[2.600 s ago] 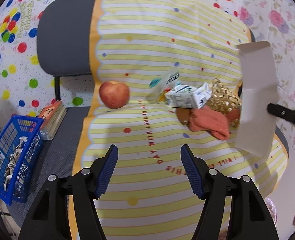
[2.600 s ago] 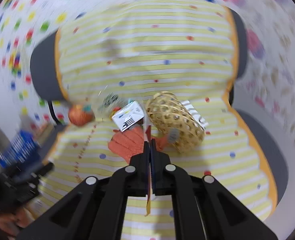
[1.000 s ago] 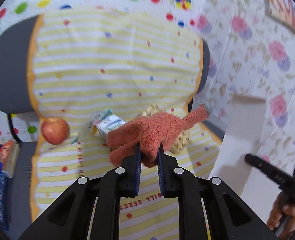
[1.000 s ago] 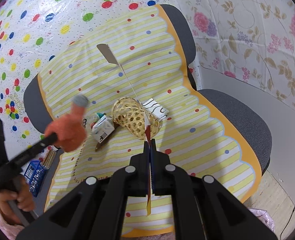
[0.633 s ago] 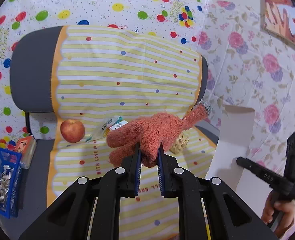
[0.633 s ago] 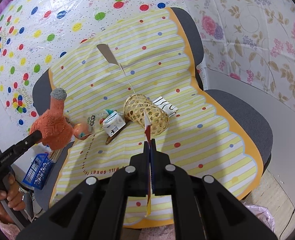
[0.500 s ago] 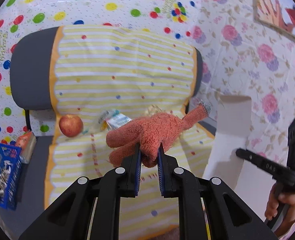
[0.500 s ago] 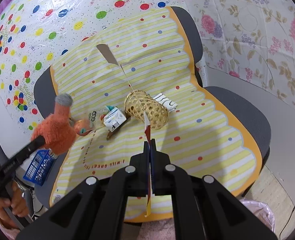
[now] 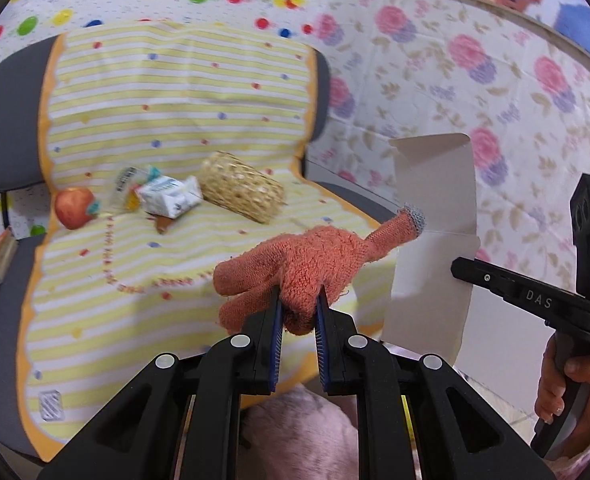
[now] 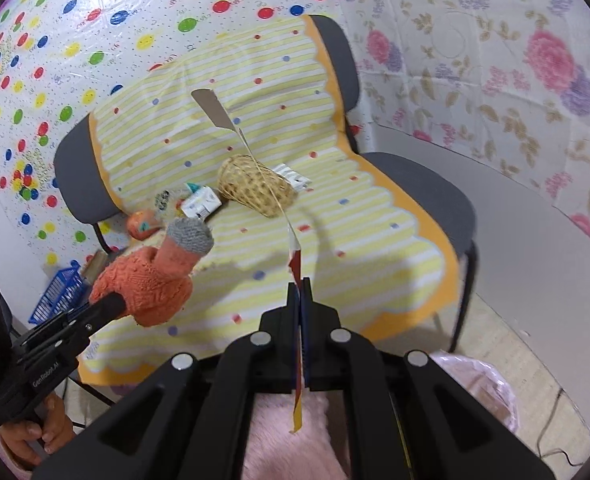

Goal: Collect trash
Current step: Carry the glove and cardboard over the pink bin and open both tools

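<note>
Tongs on the left (image 9: 297, 312) pinch a fuzzy orange knitted glove (image 9: 303, 264) in the air, off the striped chair cloth (image 9: 175, 120). Right tongs (image 10: 301, 292) clamp a flattened white cardboard box (image 9: 431, 240), at three o'clock from the glove. Woven basket (image 9: 241, 186) and milk carton (image 9: 171, 196) lie on the cloth.

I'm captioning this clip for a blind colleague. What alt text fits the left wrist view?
The left gripper is shut on an orange glove held above a chair draped in a yellow striped cloth. On the seat lie an apple, a small carton and a wicker basket; the right gripper holds flat white cardboard.
</note>
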